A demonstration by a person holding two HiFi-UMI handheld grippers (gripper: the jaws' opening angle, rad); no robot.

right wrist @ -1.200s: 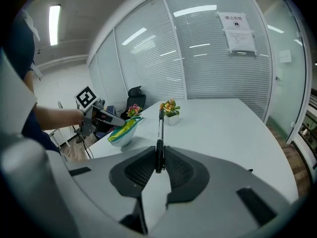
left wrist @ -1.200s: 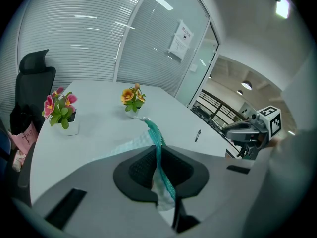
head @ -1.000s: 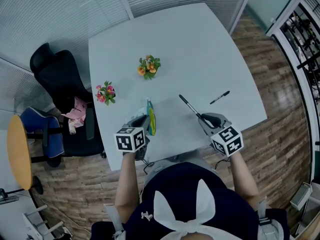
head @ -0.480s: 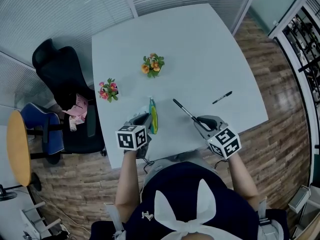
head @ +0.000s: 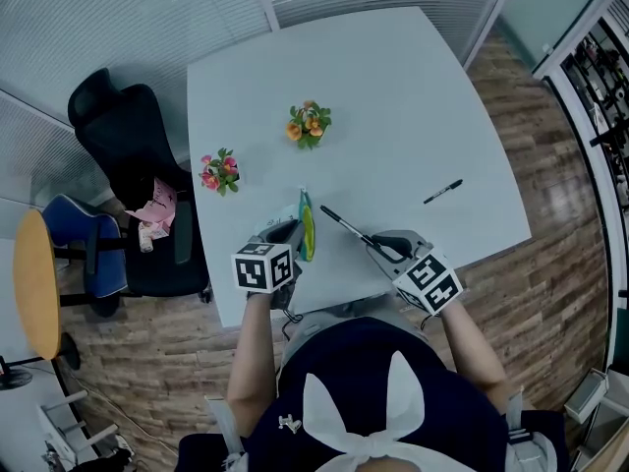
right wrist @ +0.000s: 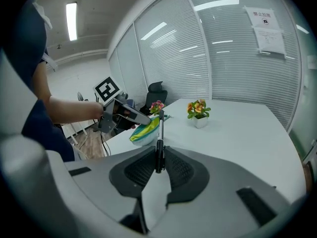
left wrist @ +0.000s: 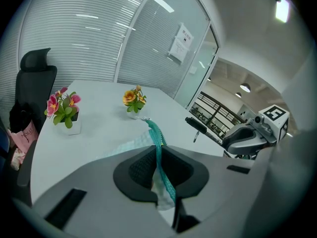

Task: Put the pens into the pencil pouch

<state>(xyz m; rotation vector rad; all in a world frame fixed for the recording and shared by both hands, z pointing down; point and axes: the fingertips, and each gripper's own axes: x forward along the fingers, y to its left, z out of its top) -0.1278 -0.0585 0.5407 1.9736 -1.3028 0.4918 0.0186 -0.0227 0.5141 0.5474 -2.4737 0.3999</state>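
A teal and yellow-green pencil pouch (head: 307,226) hangs by its zip edge (left wrist: 157,148) from my left gripper (head: 291,234), which is shut on it near the table's front edge. My right gripper (head: 383,249) is shut on a black pen (head: 344,226) that points up-left, its tip close to the pouch. In the right gripper view the pen (right wrist: 159,143) sticks out between the jaws of the right gripper (right wrist: 158,167) toward the pouch (right wrist: 145,131). A second black pen (head: 443,192) lies on the table at the right.
Two small flower pots (head: 310,124) (head: 220,171) stand on the white table (head: 393,96) beyond the pouch. A black office chair (head: 118,136) stands off the table's left side, with a round wooden table (head: 34,283) further left.
My right gripper has carried the pen to the left, so its tip is now close to the pouch. The left gripper and pouch have stayed put.
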